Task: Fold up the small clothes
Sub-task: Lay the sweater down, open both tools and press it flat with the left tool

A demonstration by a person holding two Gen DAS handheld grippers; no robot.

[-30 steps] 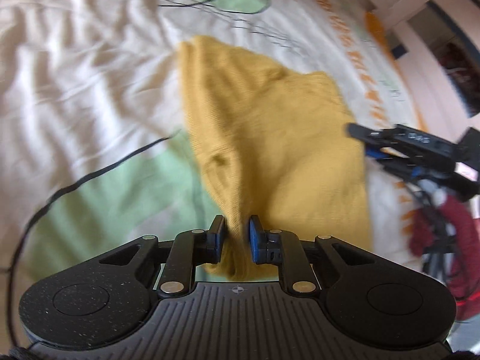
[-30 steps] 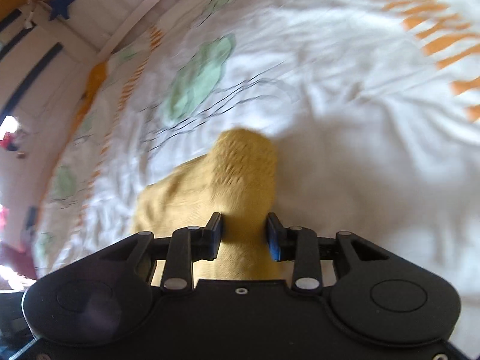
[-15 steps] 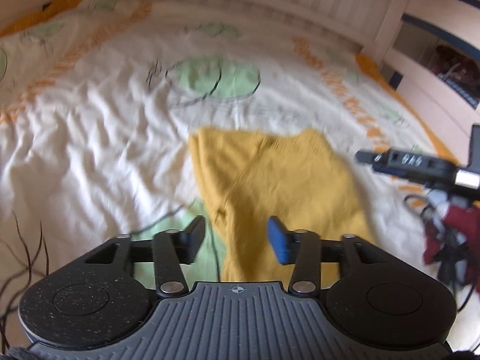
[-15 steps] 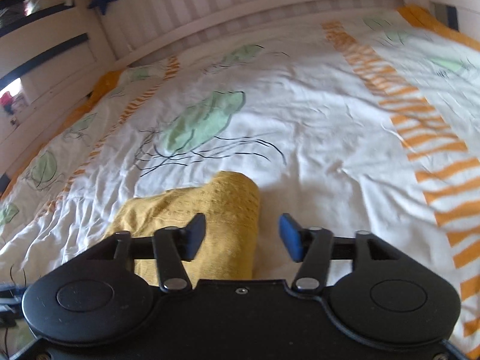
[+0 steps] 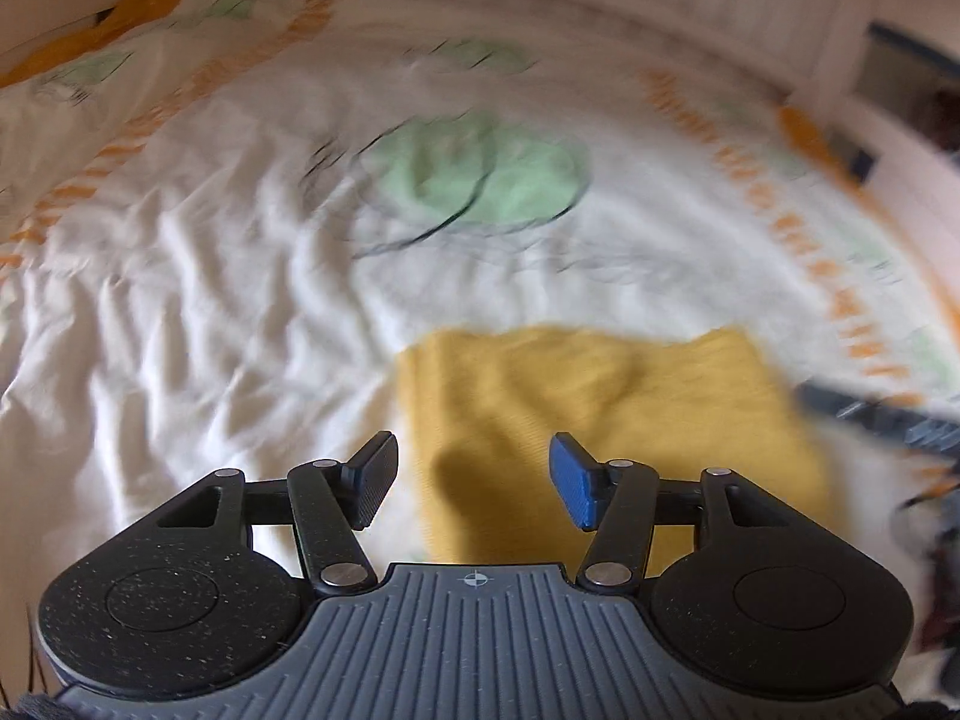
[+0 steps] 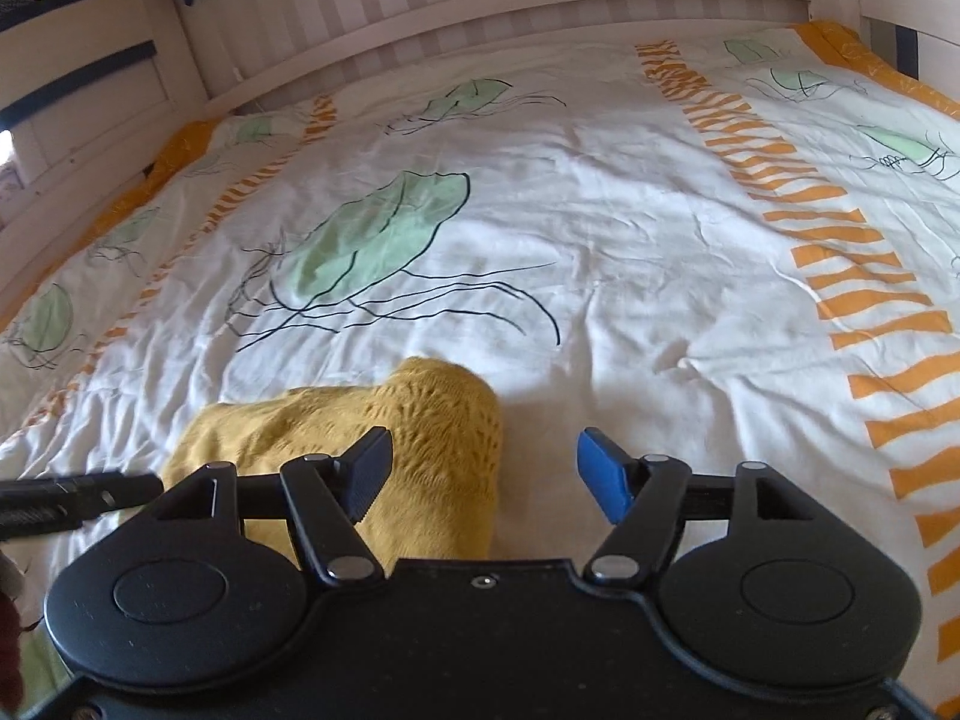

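A mustard-yellow knitted garment [image 5: 606, 408] lies folded into a rough rectangle on the white bedspread [image 5: 198, 312]. Above its near edge hangs my left gripper [image 5: 474, 480], jaws opening, with nothing pressed between the pads; the cloth lies below them. In the right wrist view the same garment [image 6: 414, 438] shows its rounded end. There my right gripper [image 6: 486, 474] stands over that end with its jaws opening, and the cloth is free of both pads. The other gripper's dark tip shows at each view's edge.
The bedspread [image 6: 630, 222] carries green jellyfish prints [image 6: 372, 234] and orange stripe bands [image 6: 840, 252]. A white slatted bed frame [image 6: 480, 18] closes the far side. Dark red cloth and cables [image 5: 936, 540] lie blurred at the right edge of the left wrist view.
Both grippers were shut on the yellow garment and have let it go. They have opened and tilted up, so more bed shows. The garment has dropped flat onto the bedspread.
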